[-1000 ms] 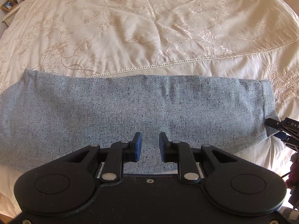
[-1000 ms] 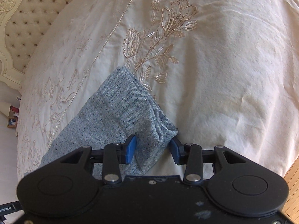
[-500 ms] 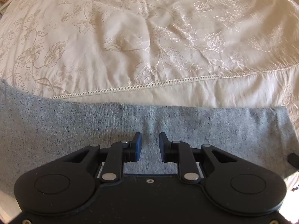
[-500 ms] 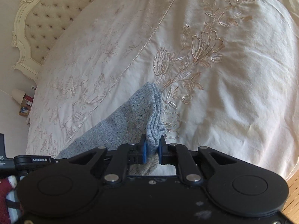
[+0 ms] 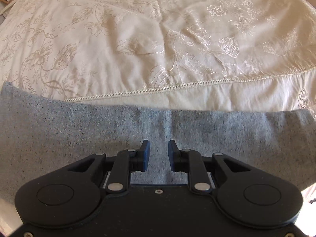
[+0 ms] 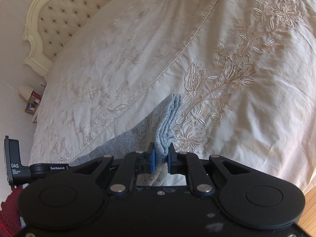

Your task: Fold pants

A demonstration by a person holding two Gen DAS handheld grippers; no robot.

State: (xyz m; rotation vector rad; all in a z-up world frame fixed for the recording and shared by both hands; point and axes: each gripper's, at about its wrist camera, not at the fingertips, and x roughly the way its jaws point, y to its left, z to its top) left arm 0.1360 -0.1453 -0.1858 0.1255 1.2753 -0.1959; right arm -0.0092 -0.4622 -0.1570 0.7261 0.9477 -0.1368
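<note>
The pants [image 5: 79, 138], blue-grey and flecked, lie in a long band across the cream embroidered bedspread [image 5: 158, 39]; a tufted headboard [image 6: 65, 13] stands far off. Since a second ago the right gripper [image 6: 160, 156] has closed, its jaws now pinching the pants' bunched end. The left gripper [image 5: 158, 154] hovers over the cloth, jaws narrowly apart, holding nothing.

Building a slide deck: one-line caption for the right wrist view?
Right gripper pinches the folded grey pants end above an embroidered bedspread.
</note>
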